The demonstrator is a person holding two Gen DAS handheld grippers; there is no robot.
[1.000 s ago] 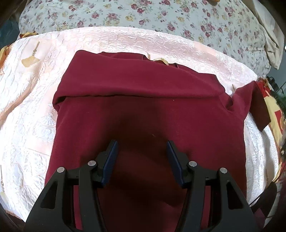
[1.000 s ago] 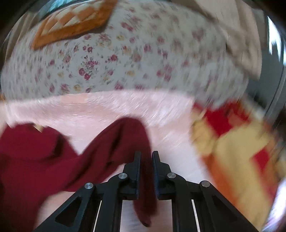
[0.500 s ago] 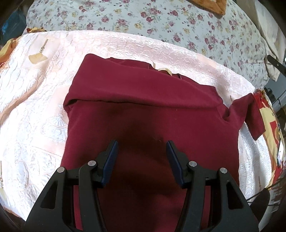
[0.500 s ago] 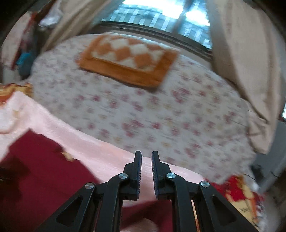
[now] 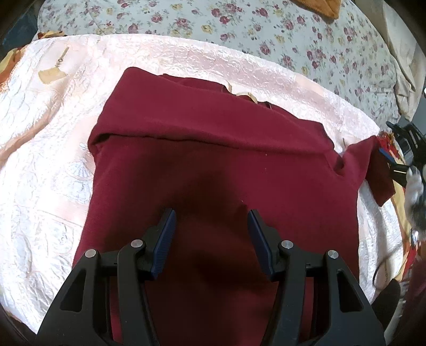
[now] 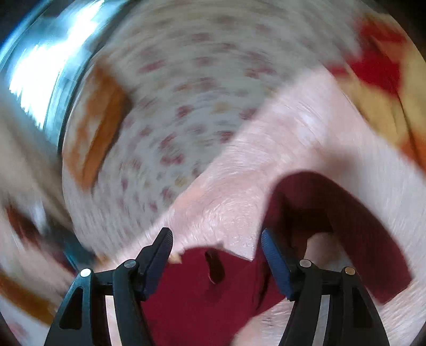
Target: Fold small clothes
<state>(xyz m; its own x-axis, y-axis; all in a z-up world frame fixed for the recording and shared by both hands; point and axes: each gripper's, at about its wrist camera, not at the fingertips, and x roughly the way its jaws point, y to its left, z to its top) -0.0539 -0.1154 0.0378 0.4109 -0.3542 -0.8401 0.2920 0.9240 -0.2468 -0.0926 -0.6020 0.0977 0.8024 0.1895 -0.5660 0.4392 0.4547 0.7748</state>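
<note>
The dark red shirt (image 5: 213, 165) lies flat on a pale pink quilted bedspread (image 5: 48, 149), soft matt knit against glossy, crinkled satin; its top part is folded over into a straight horizontal band with a rounded edge at the left, and one short sleeve (image 5: 372, 165) sticks out at the right, a small beige label (image 5: 247, 95) showing at the collar; beyond the spread lies a white sheet with small red flowers (image 5: 239, 24), and a corner of an orange cloth (image 5: 319, 8) shows at the top edge. The left gripper (image 5: 211, 231) hangs over the lower middle of the shirt, its two blue-padded fingers (image 5: 166, 237) about half apart with nothing between them, and whether they touch the fabric cannot be told. The right gripper (image 6: 217, 252), in a badly smeared view, has just been opening its jaws; they stand wide, with the shirt's fabric (image 6: 202, 292) seen in the gap below them but not pinched, and the sleeve (image 6: 346, 213) curling just to the right; the same gripper shows at the right edge of the left wrist view, just beside the sleeve's end. One shirt, two grippers, two fingers each.
</note>
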